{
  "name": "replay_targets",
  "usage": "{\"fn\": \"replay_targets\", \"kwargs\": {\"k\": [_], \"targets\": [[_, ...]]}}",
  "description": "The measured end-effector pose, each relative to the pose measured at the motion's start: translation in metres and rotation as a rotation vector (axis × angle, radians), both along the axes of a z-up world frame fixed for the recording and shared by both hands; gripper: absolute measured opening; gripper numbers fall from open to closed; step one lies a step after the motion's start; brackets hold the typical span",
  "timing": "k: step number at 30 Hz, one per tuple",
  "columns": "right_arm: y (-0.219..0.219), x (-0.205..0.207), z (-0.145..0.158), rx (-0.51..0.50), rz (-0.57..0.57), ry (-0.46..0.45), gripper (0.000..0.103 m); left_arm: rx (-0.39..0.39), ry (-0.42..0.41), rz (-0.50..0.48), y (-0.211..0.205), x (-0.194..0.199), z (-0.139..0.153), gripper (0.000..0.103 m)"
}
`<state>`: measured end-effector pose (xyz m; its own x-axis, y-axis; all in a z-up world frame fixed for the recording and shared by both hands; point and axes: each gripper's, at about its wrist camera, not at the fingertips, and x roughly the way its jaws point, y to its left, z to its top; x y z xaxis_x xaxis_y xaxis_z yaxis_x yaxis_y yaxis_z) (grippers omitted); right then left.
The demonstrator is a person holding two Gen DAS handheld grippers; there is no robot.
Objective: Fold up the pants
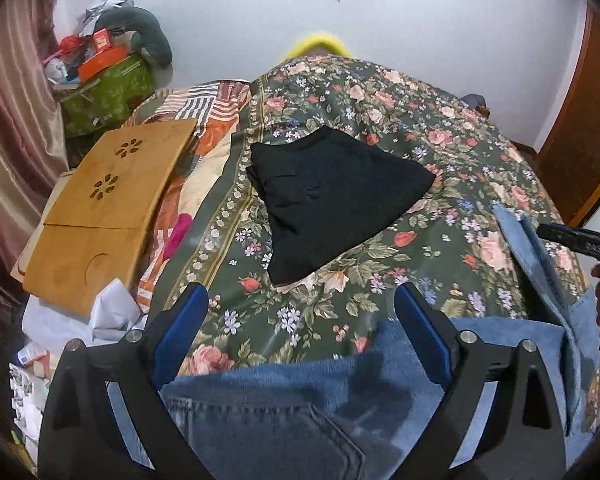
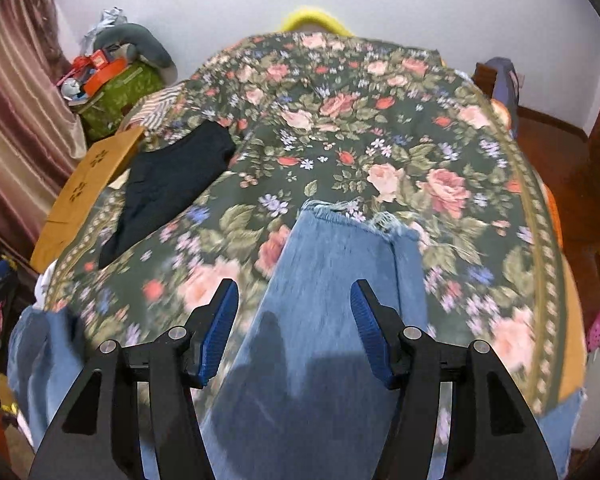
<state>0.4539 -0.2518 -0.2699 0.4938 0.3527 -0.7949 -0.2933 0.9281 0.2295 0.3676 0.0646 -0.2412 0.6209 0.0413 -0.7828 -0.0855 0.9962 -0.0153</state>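
Left gripper (image 1: 302, 308) fills the lower centre of the left wrist view, jaws spread wide, nothing between the blue pads (image 1: 184, 322), not touching cloth as far as can be told. Directly below and between them, along the bottom edge, is the waist end of the blue jeans (image 1: 268, 408), a back pocket seam visible; another denim part runs up the lower right of that frame, near a dark tool edge at far right. Right gripper (image 2: 294, 300) sits lower centre of the right wrist view, jaws also well apart, holding nothing. A jeans leg (image 2: 340, 280) lies under and between the fingers, running up to a frayed hem (image 2: 352, 210) at mid-frame; contact cannot be told, view slightly blurred. More denim hangs at lower left of that frame. Jeans rest on a floral bedspread (image 1: 380, 120). A folded black garment (image 1: 332, 200) lies on it, centre of the left view, well apart from the jeans. A wooden lap tray (image 1: 108, 200) is mid-left, a green box piled with clutter (image 1: 108, 92) upper left, pink curtain (image 1: 12, 120) at the left edge.
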Motion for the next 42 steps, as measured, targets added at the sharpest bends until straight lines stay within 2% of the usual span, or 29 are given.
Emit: {"fn": "replay_targets", "kwargs": {"k": [7, 9, 10, 11, 12, 13, 14, 17, 21, 28, 33, 37, 42], "targets": [[0.019, 0.043, -0.047, 0.001, 0.003, 0.093, 0.054, -0.010, 0.045, -0.005, -0.001, 0.016, -0.022, 0.095], [0.017, 0.047, -0.053, 0.031, -0.012, 0.110, 0.054, -0.001, 0.049, -0.012, -0.003, 0.017, -0.026, 0.095], [0.014, 0.048, -0.053, 0.049, -0.020, 0.116, 0.048, 0.005, 0.053, -0.016, -0.004, 0.017, -0.028, 0.095], [0.013, 0.048, -0.053, 0.048, -0.025, 0.115, 0.032, 0.010, 0.057, -0.019, -0.005, 0.017, -0.030, 0.095], [0.011, 0.049, -0.053, 0.040, -0.025, 0.113, 0.025, 0.013, 0.064, -0.023, -0.008, 0.017, -0.033, 0.095], [0.009, 0.048, -0.053, 0.030, -0.024, 0.115, 0.014, 0.014, 0.069, -0.025, -0.008, 0.017, -0.034, 0.095], [0.008, 0.047, -0.053, 0.015, -0.022, 0.114, 0.008, 0.015, 0.076, -0.029, -0.011, 0.016, -0.036, 0.095], [0.001, 0.043, -0.049, 0.011, -0.021, 0.107, 0.006, 0.010, 0.088, -0.037, -0.018, 0.013, -0.037, 0.095], [-0.018, 0.031, -0.023, 0.033, -0.051, 0.047, 0.006, 0.039, 0.107, -0.067, -0.032, 0.001, -0.035, 0.095], [-0.091, -0.025, 0.060, 0.067, -0.137, -0.109, 0.005, 0.074, 0.167, -0.130, -0.062, -0.029, -0.039, 0.095], [-0.144, -0.065, 0.109, 0.088, -0.212, -0.196, 0.005, 0.188, 0.156, -0.107, -0.087, -0.051, -0.043, 0.095], [-0.184, -0.095, 0.136, 0.101, -0.268, -0.254, 0.005, 0.221, 0.162, -0.090, -0.096, -0.063, -0.037, 0.095], [-0.223, -0.122, 0.145, 0.115, -0.326, -0.289, 0.005, 0.242, 0.181, -0.094, -0.107, -0.078, -0.034, 0.095]]}}
